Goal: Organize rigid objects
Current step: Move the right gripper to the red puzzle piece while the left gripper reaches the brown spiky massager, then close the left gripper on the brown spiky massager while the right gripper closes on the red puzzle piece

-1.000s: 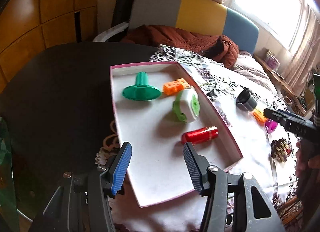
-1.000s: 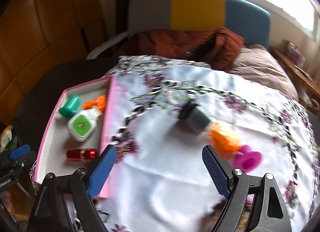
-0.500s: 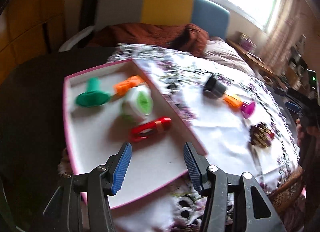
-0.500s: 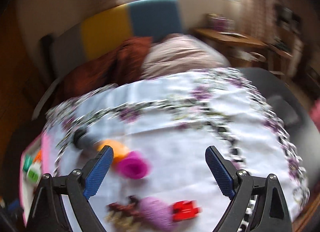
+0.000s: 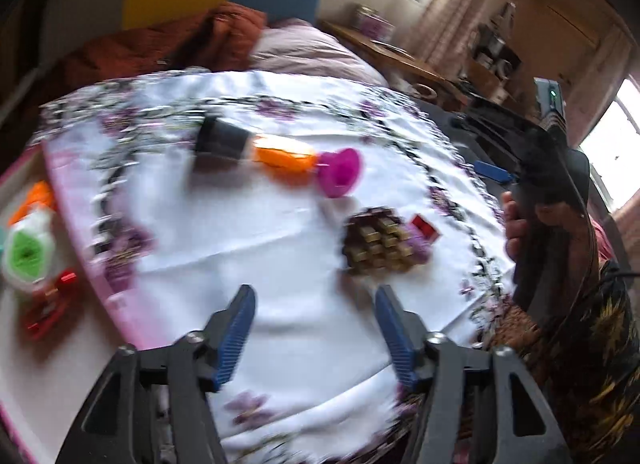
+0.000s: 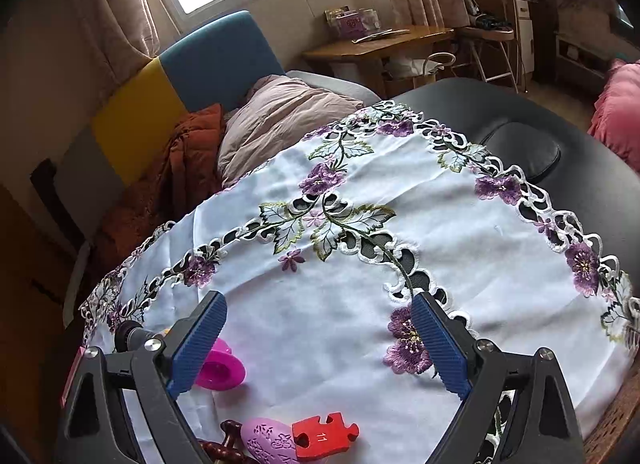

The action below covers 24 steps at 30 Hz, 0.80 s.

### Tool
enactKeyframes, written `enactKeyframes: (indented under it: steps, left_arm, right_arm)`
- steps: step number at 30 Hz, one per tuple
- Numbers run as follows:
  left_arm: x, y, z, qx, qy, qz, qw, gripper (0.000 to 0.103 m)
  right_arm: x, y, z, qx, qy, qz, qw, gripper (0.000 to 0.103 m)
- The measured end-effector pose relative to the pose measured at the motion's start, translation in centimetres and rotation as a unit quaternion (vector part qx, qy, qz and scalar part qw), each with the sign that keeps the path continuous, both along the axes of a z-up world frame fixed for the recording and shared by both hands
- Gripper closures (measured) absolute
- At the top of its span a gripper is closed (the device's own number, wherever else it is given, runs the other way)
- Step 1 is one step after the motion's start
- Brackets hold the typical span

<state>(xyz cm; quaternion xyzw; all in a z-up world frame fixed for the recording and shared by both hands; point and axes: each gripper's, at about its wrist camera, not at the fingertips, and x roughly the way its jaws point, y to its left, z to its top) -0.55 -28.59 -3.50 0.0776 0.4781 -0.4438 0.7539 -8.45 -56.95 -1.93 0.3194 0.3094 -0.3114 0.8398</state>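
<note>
My left gripper [image 5: 314,328] hangs over the white embroidered cloth [image 5: 280,224]; its jaws are opening and nothing is between them. Ahead of it lie a brown studded lump [image 5: 376,242], a red puzzle piece [image 5: 425,227], a magenta cup [image 5: 340,172], an orange piece [image 5: 284,158] and a black cylinder [image 5: 222,140]. The pink-rimmed tray [image 5: 84,232] at the left holds a green-and-white item [image 5: 28,252], a red tube [image 5: 48,304] and an orange brick [image 5: 34,196]. My right gripper [image 6: 320,344] stands open over bare cloth. The magenta cup [image 6: 222,370] sits by its left finger, the red puzzle piece [image 6: 324,434] and a purple oval [image 6: 268,438] below.
A hand [image 5: 516,224] holds the right gripper at the table's right edge. The black table [image 6: 520,136] shows beyond the cloth [image 6: 360,264]. Behind it are a sofa with a brown blanket [image 6: 192,156] and pink bedding [image 6: 288,112], and a wooden desk [image 6: 380,44].
The left gripper has swung right, from over the tray to over the cloth, and its jaws have widened. The right gripper's view has also swung right; the loose objects now sit at its lower left.
</note>
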Motion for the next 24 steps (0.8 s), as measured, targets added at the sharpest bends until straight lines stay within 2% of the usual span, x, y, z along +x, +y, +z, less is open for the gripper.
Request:
enactKeyframes:
  steps: [4, 12, 15, 16, 20, 24]
  left_arm:
    - [0.0, -3.5, -0.6, -0.008, 0.013, -0.018, 0.9997, 0.021]
    - [0.3, -8.6, -3.2, 0.013, 0.022, -0.024, 0.9994, 0.018]
    - [1.0, -9.3, -4.4, 0.012, 0.047, -0.020, 0.9986, 0.024]
    - [1.1, -9.4, -4.8, 0.011, 0.058, -0.024, 0.9980, 0.037]
    - [1.6, -8.5, -5.1, -0.010, 0.076, -0.029, 0.9966, 0.038]
    - [1.5, -5.9, -4.4, -0.012, 0.056, -0.021, 0.9981, 0.038]
  right_arm:
    - [-0.1, -0.2, -0.1, 0.009, -0.005, 0.001, 1.000, 0.009]
    - [-0.4, -0.7, -0.4, 0.028, -0.016, -0.005, 0.999, 0.008]
    - [-0.1, -0.7, -0.6, 0.032, -0.012, 0.001, 0.999, 0.008]
    - [0.0, -0.6, -0.6, 0.030, -0.010, 0.004, 0.999, 0.008]
    - [0.4, -0.4, -0.8, 0.030, 0.000, 0.012, 0.999, 0.008]
    - [0.8, -0.3, -1.2, 0.033, 0.016, 0.018, 0.999, 0.008]
